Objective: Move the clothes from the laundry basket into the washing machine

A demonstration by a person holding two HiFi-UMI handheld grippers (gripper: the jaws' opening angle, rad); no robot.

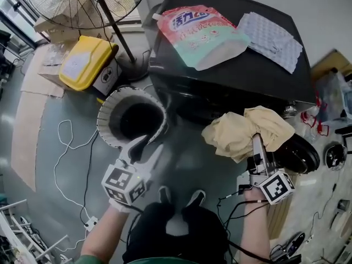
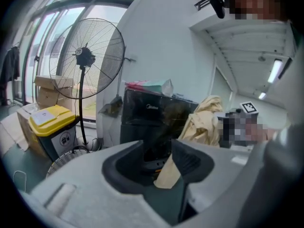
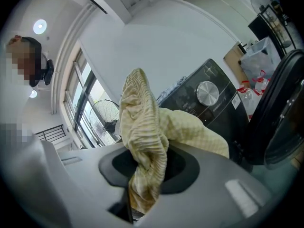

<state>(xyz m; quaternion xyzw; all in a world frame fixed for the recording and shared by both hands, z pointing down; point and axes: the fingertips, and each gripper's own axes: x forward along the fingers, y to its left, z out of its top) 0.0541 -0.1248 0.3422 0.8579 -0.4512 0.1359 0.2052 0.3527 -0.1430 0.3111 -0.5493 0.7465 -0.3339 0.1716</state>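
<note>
Head view — right gripper [image 1: 257, 143] clenched on yellow garment [image 1: 236, 133], left gripper [image 1: 148, 146] spread, empty, near basket [image 1: 108, 112].

Bunched pale-yellow garment [image 1: 242, 133] hangs beside the black washing machine [image 1: 258, 73].

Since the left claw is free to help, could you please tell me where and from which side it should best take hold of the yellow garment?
Probably the bunched lobe at the left end of the yellow garment, in the head view. The right claw pinches the cloth near its middle, so that lobe sags unsupported toward the left claw. Approach from the left, jaws open, roughly level.
</note>
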